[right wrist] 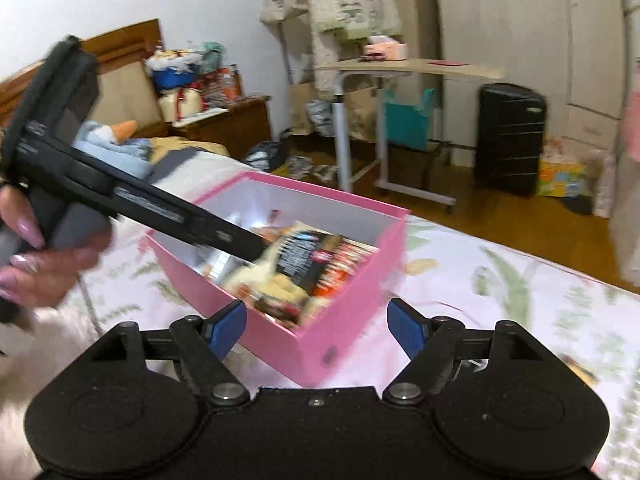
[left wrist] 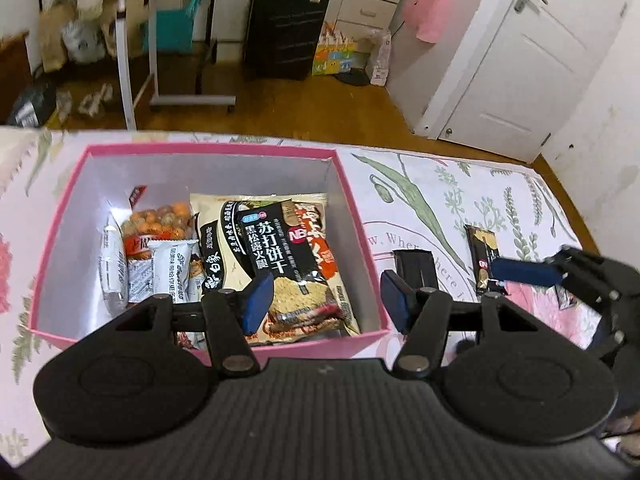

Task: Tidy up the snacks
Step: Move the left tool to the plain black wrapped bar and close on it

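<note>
A pink box (left wrist: pixel 352 196) with white walls stands on a floral cloth and holds several snack packets. On top lies a black soda-cracker packet (left wrist: pixel 280 264), with an orange nut bag (left wrist: pixel 160 220) to its left. My left gripper (left wrist: pixel 326 305) hangs open over the box's near right corner, pads clear of the packets. Right of the box, a dark packet (left wrist: pixel 414 268) and a small black-and-gold packet (left wrist: pixel 482 256) lie on the cloth. My right gripper's blue finger (left wrist: pixel 520 273) reaches over the small packet. In the right wrist view my right gripper (right wrist: pixel 318 327) is open and empty above the box's near corner (right wrist: pixel 320 344).
The floral cloth (left wrist: pixel 440 200) ends at a wooden floor beyond the box. Behind it stand a black suitcase (left wrist: pixel 286 28), a rolling desk (left wrist: pixel 168 40) and a white door (left wrist: pixel 520 60). A hand (right wrist: pixel 48 264) holds the left tool (right wrist: pixel 160 208) over the box.
</note>
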### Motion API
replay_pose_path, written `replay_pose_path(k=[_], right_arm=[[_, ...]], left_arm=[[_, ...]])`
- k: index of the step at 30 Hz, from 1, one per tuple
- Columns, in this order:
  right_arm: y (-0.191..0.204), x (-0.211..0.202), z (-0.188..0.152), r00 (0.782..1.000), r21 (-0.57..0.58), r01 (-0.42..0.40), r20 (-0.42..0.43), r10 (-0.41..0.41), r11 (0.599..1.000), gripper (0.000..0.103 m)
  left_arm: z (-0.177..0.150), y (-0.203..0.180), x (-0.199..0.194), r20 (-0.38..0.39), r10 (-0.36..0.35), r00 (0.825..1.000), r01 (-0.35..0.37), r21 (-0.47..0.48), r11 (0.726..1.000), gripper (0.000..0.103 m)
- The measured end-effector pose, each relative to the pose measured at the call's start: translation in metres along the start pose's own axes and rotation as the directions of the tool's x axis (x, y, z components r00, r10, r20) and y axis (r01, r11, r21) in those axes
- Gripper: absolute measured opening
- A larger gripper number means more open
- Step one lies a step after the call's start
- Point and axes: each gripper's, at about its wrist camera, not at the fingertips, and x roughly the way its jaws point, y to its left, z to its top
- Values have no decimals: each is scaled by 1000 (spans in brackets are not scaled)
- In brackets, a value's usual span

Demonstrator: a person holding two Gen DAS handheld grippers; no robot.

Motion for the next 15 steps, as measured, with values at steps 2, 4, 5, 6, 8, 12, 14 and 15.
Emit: replay_pose_path(k=[2, 4, 5, 6, 8, 12, 14, 15], right_arm=[[-10, -13, -8, 998, -7, 56, -8, -56, 998, 82], [-21, -28, -18, 994, -9, 111, -7, -111, 994, 82], [-28, -34, -21, 991, -3, 133, -3, -134, 991, 82], [-35, -40, -24, 989, 8, 150, 3, -150, 989, 82], [-46, -52, -34, 985, 28, 171, 16, -171, 985, 82], [-63, -67, -50, 974, 55, 218, 47, -220, 974, 89], [-67, -69, -59, 970, 64, 228, 70, -232, 972, 92], [-68, -66, -61, 971, 62, 223, 78, -228, 973, 92]], left_arm=[[-3, -12, -7, 3, -3, 1000, 3, 29, 1000, 63], [-6, -26, -13, 12, -11, 1000, 10, 66, 998, 68], [-7, -34, -15, 16, -12, 1000, 11, 82, 997, 72], [-8, -42, -17, 21, -14, 1000, 12, 93, 996, 75], [-11, -57, -18, 29, -31, 999, 27, 119, 992, 77], [-15, -87, -14, 31, -78, 997, 72, 145, 987, 90], [-16, -102, -8, 40, -93, 995, 85, 159, 984, 94], [-17, -110, -3, 42, -95, 995, 86, 169, 982, 95]])
